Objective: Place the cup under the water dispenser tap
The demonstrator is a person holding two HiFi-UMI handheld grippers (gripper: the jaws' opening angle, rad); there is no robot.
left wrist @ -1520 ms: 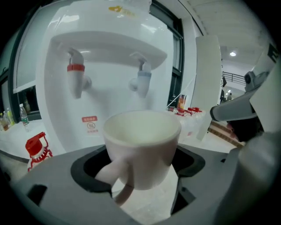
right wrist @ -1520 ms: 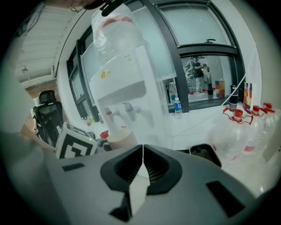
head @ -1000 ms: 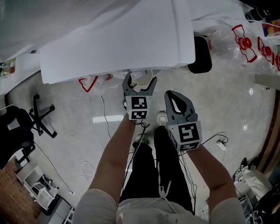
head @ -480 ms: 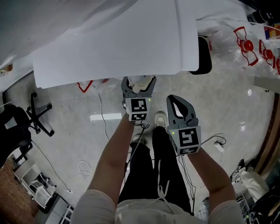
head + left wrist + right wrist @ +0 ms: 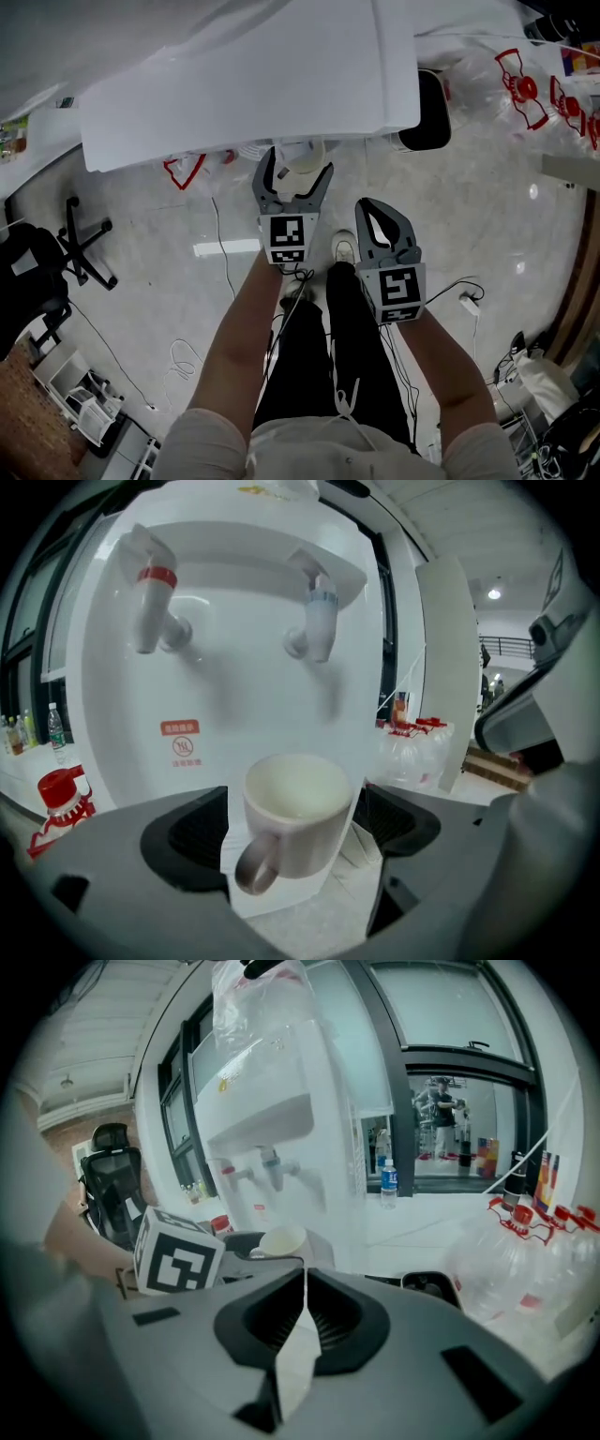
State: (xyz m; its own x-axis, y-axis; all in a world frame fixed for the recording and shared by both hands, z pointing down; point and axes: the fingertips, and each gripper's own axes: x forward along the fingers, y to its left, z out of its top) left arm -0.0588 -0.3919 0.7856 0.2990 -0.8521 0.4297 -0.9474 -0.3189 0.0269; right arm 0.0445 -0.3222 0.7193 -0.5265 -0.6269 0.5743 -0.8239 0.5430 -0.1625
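Left claw (image 5: 295, 167) grips a white mug (image 5: 298, 822) by its sides, in front of the water dispenser (image 5: 234, 705) and lower than its blue tap (image 5: 317, 621). Right claw (image 5: 304, 1279) is closed, empty.

The cup (image 5: 295, 822) sits between the jaws of the left gripper (image 5: 296, 853), in front of the water dispenser (image 5: 234, 691) and lower than its two taps (image 5: 314, 621). The right gripper (image 5: 380, 223) is just beside it on the right, further back from the dispenser.
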